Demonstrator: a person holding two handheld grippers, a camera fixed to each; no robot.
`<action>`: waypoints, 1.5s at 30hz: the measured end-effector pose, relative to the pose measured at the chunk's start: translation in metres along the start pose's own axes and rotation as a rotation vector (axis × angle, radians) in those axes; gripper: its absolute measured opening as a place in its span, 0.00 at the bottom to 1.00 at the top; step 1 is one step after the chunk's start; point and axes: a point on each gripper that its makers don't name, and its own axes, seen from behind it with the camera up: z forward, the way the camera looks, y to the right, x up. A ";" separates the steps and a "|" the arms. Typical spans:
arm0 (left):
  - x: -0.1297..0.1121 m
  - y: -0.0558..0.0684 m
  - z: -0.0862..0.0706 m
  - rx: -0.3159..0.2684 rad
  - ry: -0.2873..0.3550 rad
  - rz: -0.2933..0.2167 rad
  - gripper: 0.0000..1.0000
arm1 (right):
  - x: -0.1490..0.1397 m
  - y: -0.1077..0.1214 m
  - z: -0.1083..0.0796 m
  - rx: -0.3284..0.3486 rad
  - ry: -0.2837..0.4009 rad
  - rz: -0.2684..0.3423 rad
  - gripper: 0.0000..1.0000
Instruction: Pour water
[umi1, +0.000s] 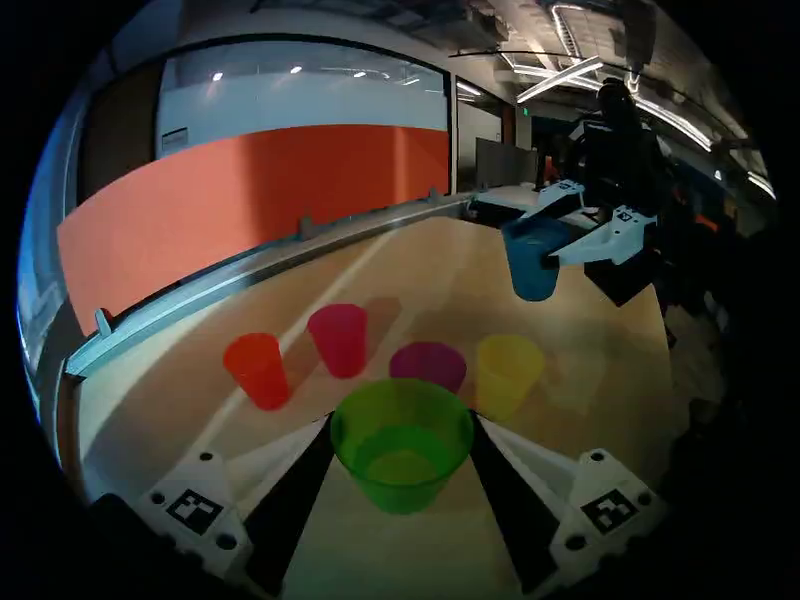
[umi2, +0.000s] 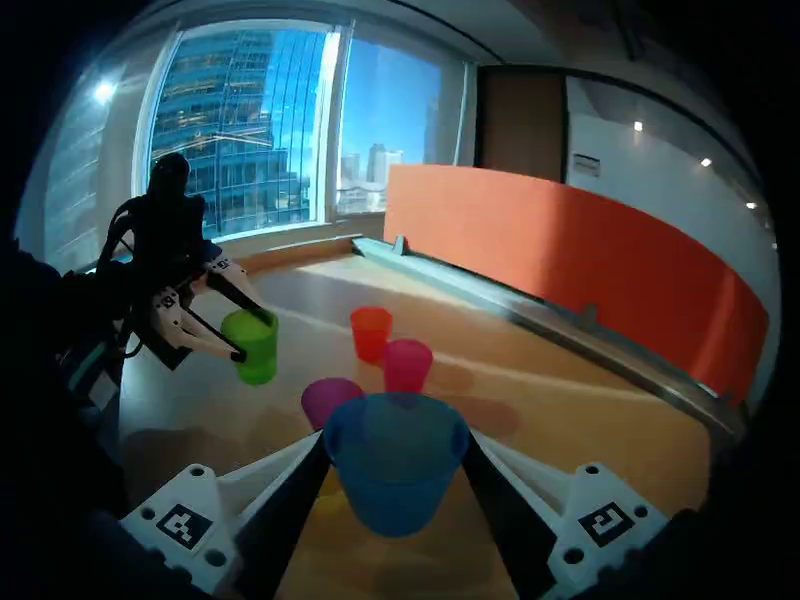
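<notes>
1. At the bottom centre of the left gripper view, my left gripper (umi1: 402, 425) has its fingers (umi1: 300, 470) clamped on the green cup (umi1: 402, 455), one pad on each side of its wall. The cup stands upright with its mouth open towards the camera.
2. At the bottom centre of the right gripper view, my right gripper (umi2: 396, 440) holds the blue cup (umi2: 396, 478) the same way. Both fingers (umi2: 300, 485) press against its sides, and it is upright too.
3. A paler band low inside the green cup may be water, but I cannot tell for sure. I cannot tell what the blue cup contains either.
4. Beyond the green cup, four more cups stand on the wooden table (umi1: 420, 270). The orange cup (umi1: 258, 370) is at left, then the pink cup (umi1: 340, 338). The purple cup (umi1: 428, 365) is just behind my green one, and the yellow cup (umi1: 508, 372) is at right.
5. In the upper right of the left gripper view, the blue cup hangs well apart from the green one and seems lifted off the table.
6. I judge that both cups are in hand and the pour has not begun, since neither is tipped and their mouths are far apart.
7. The next move calls for bringing the giving cup's rim just above the other's mouth. I should hold the receiver level and tilt slowly, passing above the standing cups.
</notes>
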 end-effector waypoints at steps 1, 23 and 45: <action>-0.003 0.000 0.002 -0.001 -0.009 0.004 0.89 | -0.004 0.000 0.002 0.003 -0.009 0.001 0.92; -0.050 0.003 0.033 -0.033 -0.127 0.025 0.89 | -0.057 -0.001 0.029 0.038 -0.115 0.037 0.92; -0.060 0.004 0.031 -0.042 -0.123 0.001 0.91 | -0.084 -0.011 0.035 0.050 -0.156 0.055 0.92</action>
